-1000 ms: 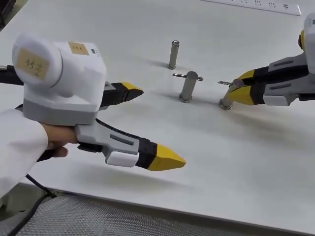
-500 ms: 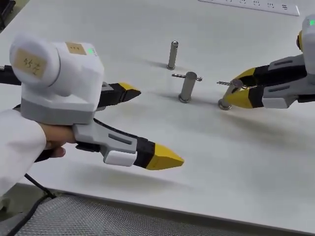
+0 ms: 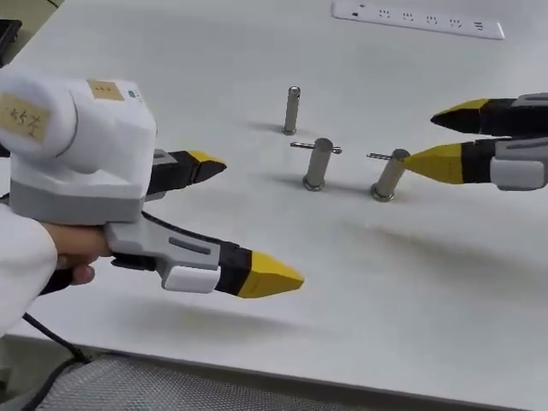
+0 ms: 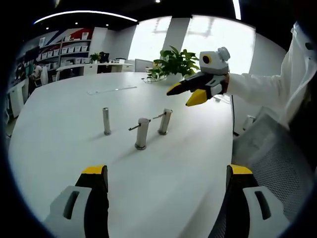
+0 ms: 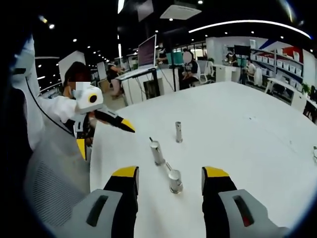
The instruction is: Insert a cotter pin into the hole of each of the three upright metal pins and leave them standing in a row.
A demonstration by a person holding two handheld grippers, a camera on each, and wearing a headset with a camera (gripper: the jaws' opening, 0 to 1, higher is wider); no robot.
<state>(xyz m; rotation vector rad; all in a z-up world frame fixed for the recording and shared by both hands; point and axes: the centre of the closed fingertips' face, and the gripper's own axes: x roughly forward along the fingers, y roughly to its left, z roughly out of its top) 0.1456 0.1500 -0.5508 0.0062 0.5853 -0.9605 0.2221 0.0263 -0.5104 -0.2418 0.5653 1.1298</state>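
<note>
Right tool (image 3: 421, 139) has let go of the right-hand cotter pin (image 3: 379, 157) and backed off: jaws now spread, empty, lower tip just beside the right-hand metal pin (image 3: 390, 174). That cotter sits through the pin's hole. Middle metal pin (image 3: 318, 163) carries the middle cotter pin (image 3: 313, 147). Far metal pin (image 3: 292, 110) looks bare. All three are upright on the table (image 3: 428, 282), roughly in a row. Left tool (image 3: 263, 221) is released, wide open, holding nothing, well apart from the pins. Reckon two of three are done. Next calls for a third cotter, lined up with the far pin's hole and pushed through without tipping it.
</note>
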